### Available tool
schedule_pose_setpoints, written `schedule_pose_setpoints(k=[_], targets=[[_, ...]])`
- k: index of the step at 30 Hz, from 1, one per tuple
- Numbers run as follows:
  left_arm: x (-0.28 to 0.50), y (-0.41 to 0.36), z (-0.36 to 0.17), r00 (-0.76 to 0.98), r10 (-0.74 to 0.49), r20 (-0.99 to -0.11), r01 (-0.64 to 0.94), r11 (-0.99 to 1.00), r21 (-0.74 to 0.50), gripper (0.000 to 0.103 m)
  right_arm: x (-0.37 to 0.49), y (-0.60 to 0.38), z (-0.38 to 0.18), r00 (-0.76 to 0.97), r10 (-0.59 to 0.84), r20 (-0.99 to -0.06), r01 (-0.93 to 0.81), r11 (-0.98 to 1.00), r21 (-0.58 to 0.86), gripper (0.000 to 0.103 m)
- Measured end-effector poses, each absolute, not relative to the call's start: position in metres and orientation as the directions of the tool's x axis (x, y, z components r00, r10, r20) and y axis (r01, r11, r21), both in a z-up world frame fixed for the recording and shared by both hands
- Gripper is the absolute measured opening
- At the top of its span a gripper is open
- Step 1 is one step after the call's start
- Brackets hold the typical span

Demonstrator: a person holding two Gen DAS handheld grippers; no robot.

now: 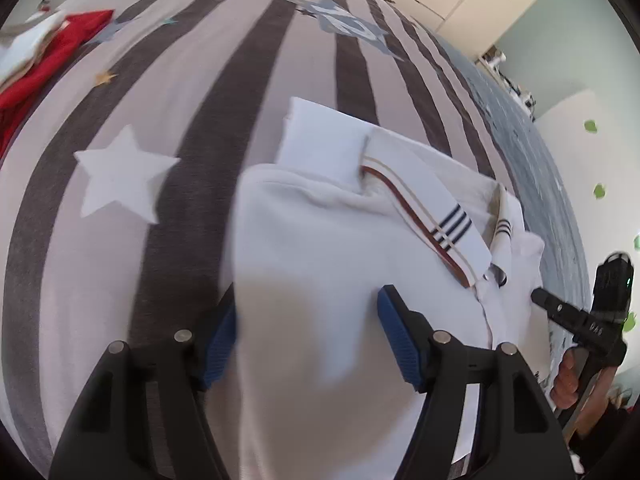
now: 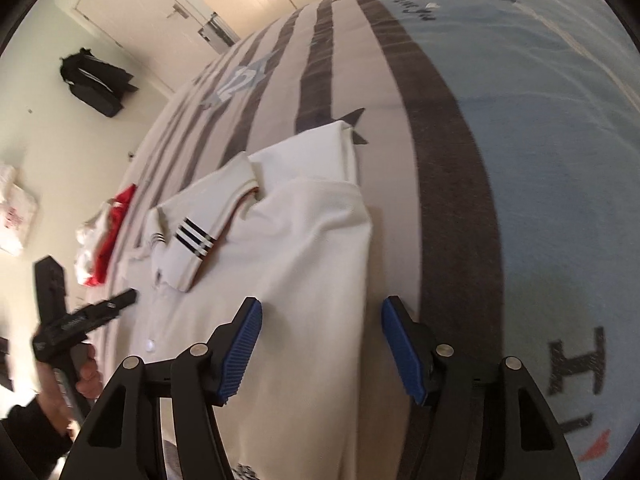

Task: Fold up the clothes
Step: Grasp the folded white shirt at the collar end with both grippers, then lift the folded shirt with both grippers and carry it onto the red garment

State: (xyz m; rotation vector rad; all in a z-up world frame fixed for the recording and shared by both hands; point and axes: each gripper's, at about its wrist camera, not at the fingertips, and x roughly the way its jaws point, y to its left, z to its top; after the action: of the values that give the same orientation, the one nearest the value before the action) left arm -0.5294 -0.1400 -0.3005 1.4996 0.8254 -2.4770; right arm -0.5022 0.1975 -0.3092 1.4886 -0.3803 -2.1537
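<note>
A white polo shirt (image 1: 320, 248) lies face up on the striped bedspread (image 1: 200, 100), with its striped collar (image 1: 424, 216) spread open. My left gripper (image 1: 308, 296) is open and points down over the shirt's left side, whose folded edge lies between the blue pads (image 1: 400, 344) without being pinched. My right gripper (image 2: 322, 302) is open in the same way over the shirt's (image 2: 304, 248) other side edge. Each wrist view shows the opposite gripper at the frame's side: the right gripper (image 1: 544, 300) and the left gripper (image 2: 120, 300), both held by a hand.
A red garment (image 1: 48, 52) with white clothes lies at the bed's far corner, and the red garment (image 2: 116, 232) shows again near the bed edge. A black bag (image 2: 96, 84) sits on the floor by a white door (image 2: 160, 12). Pale blue bedspread (image 2: 540, 140) spreads to the right.
</note>
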Motion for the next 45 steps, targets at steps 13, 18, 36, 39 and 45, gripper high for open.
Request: schedule_pose_setpoints(k=[13,18,36,39,45], targets=[[-0.535,-0.123,-0.3,-0.486,0.221,-0.845,0.309,-0.861,-0.403,0.021,-0.514,0.175,-0.319,-0.223,-0.58,-0.783,0.257,-0.81,0.527,0.014],[-0.524,-0.12,-0.285,-0.537,0.194,-0.821,0.274,-0.881,-0.387,0.014,-0.508,0.174,-0.314,-0.269,-0.536,-0.8,0.228,-0.843,0.488,0.01],[-0.47,-0.361,-0.124,-0.668,0.177,-0.723,0.195,-0.896,-0.399,0.011,-0.479,-0.022,-0.122,-0.434,-0.532,-0.727,0.253,-0.846,0.469,0.009],[-0.458,-0.433,-0.106,-0.668,0.136,-0.732,0.219,-0.904,-0.368,0.011,-0.487,-0.095,-0.106,-0.435,-0.564,-0.702,0.284,-0.825,0.488,0.009],[-0.446,-0.561,-0.1,-0.643,0.056,-0.764,0.279,-0.912,-0.302,0.011,-0.504,-0.238,-0.109,-0.402,-0.623,-0.671,0.309,-0.782,0.541,0.008]])
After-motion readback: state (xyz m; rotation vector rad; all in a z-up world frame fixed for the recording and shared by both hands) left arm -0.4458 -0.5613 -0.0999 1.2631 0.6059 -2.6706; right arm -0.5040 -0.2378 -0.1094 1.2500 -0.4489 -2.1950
